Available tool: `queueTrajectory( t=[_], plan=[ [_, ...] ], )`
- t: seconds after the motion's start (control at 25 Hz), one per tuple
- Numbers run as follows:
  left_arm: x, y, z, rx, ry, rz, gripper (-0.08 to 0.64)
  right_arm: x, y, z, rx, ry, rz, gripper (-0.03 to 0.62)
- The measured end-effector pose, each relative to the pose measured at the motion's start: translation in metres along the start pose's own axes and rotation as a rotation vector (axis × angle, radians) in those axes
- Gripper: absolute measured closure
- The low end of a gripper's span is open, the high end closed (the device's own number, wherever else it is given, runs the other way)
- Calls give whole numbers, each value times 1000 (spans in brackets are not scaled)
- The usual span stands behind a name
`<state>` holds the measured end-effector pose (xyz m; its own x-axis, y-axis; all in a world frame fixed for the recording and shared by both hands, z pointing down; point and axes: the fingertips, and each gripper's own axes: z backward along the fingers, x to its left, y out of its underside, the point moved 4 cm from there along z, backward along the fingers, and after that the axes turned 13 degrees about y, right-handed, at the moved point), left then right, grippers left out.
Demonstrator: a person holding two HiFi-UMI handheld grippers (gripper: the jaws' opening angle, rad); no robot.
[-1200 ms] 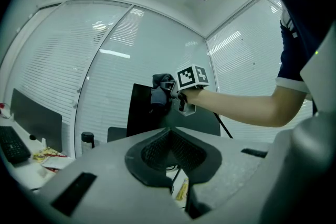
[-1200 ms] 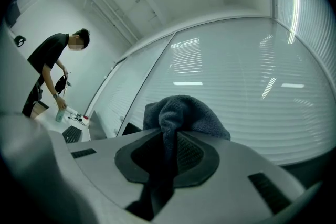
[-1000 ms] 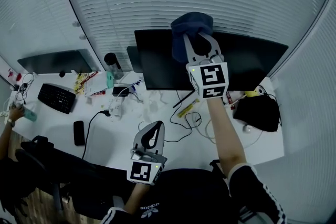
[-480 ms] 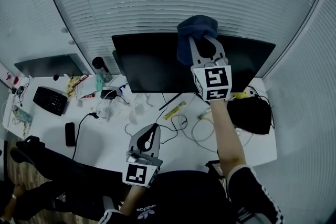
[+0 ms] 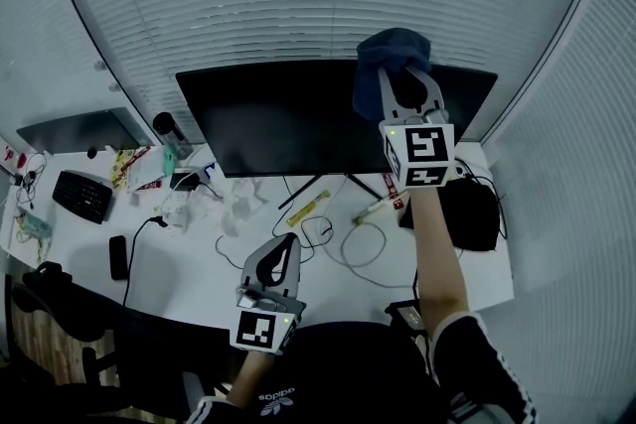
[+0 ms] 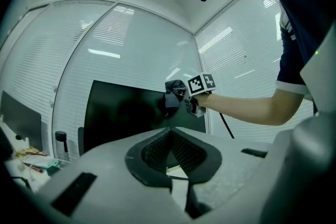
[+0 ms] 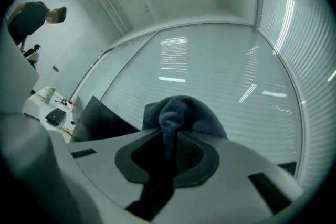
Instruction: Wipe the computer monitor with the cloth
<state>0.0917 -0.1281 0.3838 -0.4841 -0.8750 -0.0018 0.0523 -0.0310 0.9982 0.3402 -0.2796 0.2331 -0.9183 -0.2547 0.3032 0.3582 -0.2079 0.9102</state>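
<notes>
A wide black computer monitor point(image 5: 288, 114) stands on the white desk point(image 5: 199, 258) against the blinds. My right gripper point(image 5: 402, 74) is shut on a dark blue cloth point(image 5: 390, 50) and holds it at the monitor's top edge, right of centre. In the right gripper view the cloth point(image 7: 178, 113) bulges out between the jaws, with the monitor point(image 7: 100, 120) to the left. My left gripper point(image 5: 281, 258) hangs low over the desk's front edge, shut and empty. The left gripper view shows the monitor point(image 6: 126, 113), the cloth point(image 6: 172, 96) and the right gripper point(image 6: 181, 96) from the side.
Cables point(image 5: 343, 238), a yellow packet point(image 5: 311, 207), crumpled paper point(image 5: 234, 199), a phone point(image 5: 117, 256), a keyboard point(image 5: 81, 196) and a dark flask point(image 5: 166, 132) lie on the desk. A black bag point(image 5: 467, 213) sits at the right end. A second monitor point(image 5: 75, 129) stands far left.
The right gripper with the cloth has slid right along the monitor's top edge. The head view has shifted, so the desk things sit further left in the picture. The left gripper stays low.
</notes>
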Motion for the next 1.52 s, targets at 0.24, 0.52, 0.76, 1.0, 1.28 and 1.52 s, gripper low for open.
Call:
queueTrajectory(
  t=[0.24,0.52,0.76,1.0,1.28,1.52],
  plan=[
    [-20,-2,-20,-12,13,7,554,-44,10,5,17,43,7,546],
    [-39,-5,-42,-33,24,8,554,-92,25,12,33,96,-4,546],
    [-52,-3,-55,-29,24,4,554,-130,36,19,37,122,15,546],
    [-58,-2,-66,-21,22,7,554,-166,47,22,42,154,51,545],
    [-64,0,-72,-5,31,7,554,-213,63,34,78,255,20,545],
    [-66,-3,-73,-2,28,1,554,-216,67,37,85,243,48,546]
  ],
)
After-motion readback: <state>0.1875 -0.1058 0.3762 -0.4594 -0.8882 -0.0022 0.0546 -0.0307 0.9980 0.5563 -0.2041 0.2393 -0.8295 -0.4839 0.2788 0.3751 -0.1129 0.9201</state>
